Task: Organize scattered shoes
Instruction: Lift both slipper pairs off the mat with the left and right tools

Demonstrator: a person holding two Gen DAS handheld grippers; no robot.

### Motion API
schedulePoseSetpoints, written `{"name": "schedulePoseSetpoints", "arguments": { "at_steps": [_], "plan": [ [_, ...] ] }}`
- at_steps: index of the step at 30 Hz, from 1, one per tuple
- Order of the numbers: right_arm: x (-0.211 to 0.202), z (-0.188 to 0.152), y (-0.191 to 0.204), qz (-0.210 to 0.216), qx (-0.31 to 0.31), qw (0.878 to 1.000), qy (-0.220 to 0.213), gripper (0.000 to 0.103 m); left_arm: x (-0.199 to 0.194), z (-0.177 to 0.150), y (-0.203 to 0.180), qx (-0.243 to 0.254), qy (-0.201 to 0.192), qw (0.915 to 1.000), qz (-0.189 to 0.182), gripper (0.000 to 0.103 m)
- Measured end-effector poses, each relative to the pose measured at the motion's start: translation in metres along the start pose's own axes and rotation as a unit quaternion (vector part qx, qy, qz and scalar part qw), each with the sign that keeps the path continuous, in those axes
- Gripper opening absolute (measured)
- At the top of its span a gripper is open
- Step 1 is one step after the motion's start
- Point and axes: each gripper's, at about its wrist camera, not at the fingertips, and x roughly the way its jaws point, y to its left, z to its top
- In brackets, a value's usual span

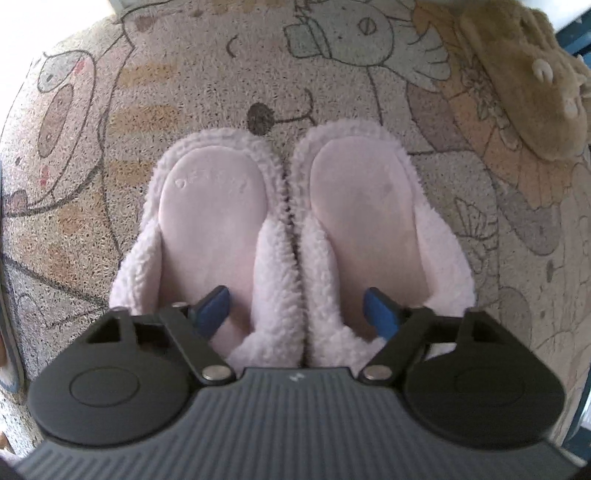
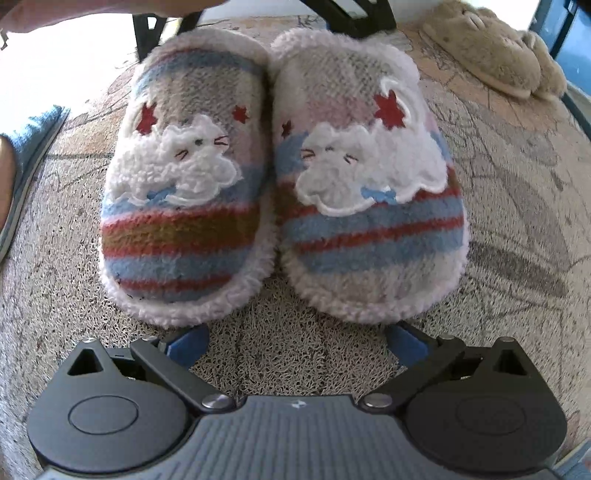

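Two pink fluffy slippers lie side by side on a patterned mat (image 1: 192, 85), heels away from the left wrist camera: the left slipper (image 1: 214, 206) and the right slipper (image 1: 369, 214). My left gripper (image 1: 295, 310) points down over them and is open. One blue finger (image 1: 212, 306) sits in the left slipper's opening and the other in the right slipper's. The touching inner walls lie between the pads, which do not press on them. In the right wrist view the striped uppers with white cat patches (image 2: 184, 206) (image 2: 369, 192) face me. My right gripper (image 2: 297, 343) is open just before the toes, over bare mat.
A brown plush slipper pair (image 2: 495, 48) lies at the mat's far right, also seen as a brown slipper (image 1: 524, 81). A person's foot in a blue slipper (image 2: 26, 166) stands at the left edge. The black frame (image 2: 354, 16) of the left gripper rises behind the striped pair.
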Motion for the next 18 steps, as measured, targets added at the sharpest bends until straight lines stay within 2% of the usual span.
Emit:
{"name": "schedulePoseSetpoints", "arguments": {
  "at_steps": [7, 8, 9, 13, 18],
  "plan": [
    [-0.005, -0.001, -0.001, -0.006, 0.0, 1.0, 0.001, 0.102, 0.004, 0.001, -0.004, 0.009, 0.007, 0.9999, 0.008, 0.064],
    [-0.007, -0.002, -0.003, -0.006, 0.0, 1.0, 0.0, 0.102, 0.004, 0.004, -0.003, 0.004, 0.012, 0.9999, 0.007, 0.061],
    [-0.007, -0.002, -0.004, -0.007, 0.0, 1.0, 0.0, 0.102, 0.004, 0.007, 0.0, -0.002, 0.016, 0.9998, 0.009, 0.053],
    [-0.004, -0.003, 0.001, -0.008, 0.003, 1.0, -0.002, 0.102, 0.002, 0.007, 0.006, -0.019, 0.017, 0.9997, -0.002, 0.049],
    [-0.003, 0.001, -0.002, 0.006, 0.019, 1.0, -0.009, 0.101, -0.002, 0.006, -0.003, 0.007, 0.006, 1.0, -0.002, 0.043]
  ]
}}
